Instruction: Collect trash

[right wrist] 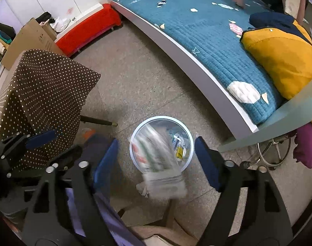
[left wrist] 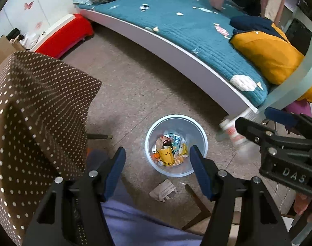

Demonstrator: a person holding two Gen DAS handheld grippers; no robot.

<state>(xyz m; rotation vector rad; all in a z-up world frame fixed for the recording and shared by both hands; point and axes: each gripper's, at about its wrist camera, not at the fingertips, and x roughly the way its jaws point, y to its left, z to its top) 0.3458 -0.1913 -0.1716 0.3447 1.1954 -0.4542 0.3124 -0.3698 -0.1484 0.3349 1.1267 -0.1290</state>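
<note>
A bedroom floor, seen from two hand-held claws poised above a white wastebasket [left wrist: 176,145]. At 9 o'clock in both views stands a chair draped in brown dotted cloth [left wrist: 39,106], one of its dark legs [left wrist: 98,136] jutting toward the basket.

The left gripper [left wrist: 157,153] hangs with its blue pads spread apart and nothing between them; the basket, already holding wrappers and a yellow carton [left wrist: 166,156], lies straight ahead of it at 12 o'clock. A crumpled scrap of paper [left wrist: 163,190] lies on the tiles at the basket's 6 o'clock, just outside the rim, between the left claw's arms. In my judgement it is the nearest piece left to collect, and the left hand is the closer one to it.

Further right, a clear plastic bottle with a red-and-white label [right wrist: 156,157] is caught in a blur, loose between the wide-open jaws of the right gripper [right wrist: 156,155]. No pad touches it. Its long axis runs from 11 o'clock down to 5 o'clock, upper end over the basket's mouth, lower end past the near rim, so it may well strike the edge.

At 1 to 3 o'clock a bed with a teal quilt [right wrist: 207,32] and a yellow cushion [right wrist: 283,61] borders the floor, well apart from the basket. A metal stool base [right wrist: 274,149] stands at 3 o'clock.
</note>
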